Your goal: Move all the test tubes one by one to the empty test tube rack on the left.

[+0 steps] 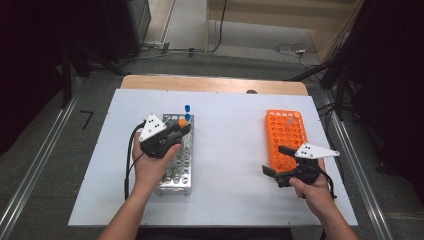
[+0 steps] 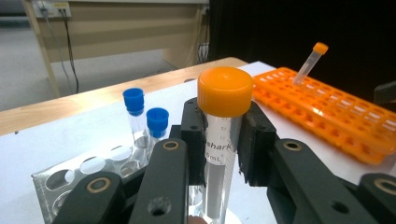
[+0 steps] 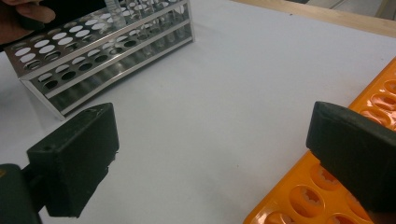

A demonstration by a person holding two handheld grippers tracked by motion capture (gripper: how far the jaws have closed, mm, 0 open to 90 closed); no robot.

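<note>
My left gripper (image 2: 223,140) pinching an orange-capped tube (image 2: 224,116) over the steel rack (image 1: 177,170), printed scale legible up close, my right gripper (image 3: 210,154) spread wide beside the orange rack (image 3: 327,186)

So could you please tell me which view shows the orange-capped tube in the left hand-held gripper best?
The left gripper view: the orange-capped tube stands close up, clamped between the jaws, its printing readable. The high view shows just its small orange cap above the metal rack.

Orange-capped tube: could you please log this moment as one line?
left tool: shut on clear orange-capped tube | right tool: open | above perforated metal rack
</note>
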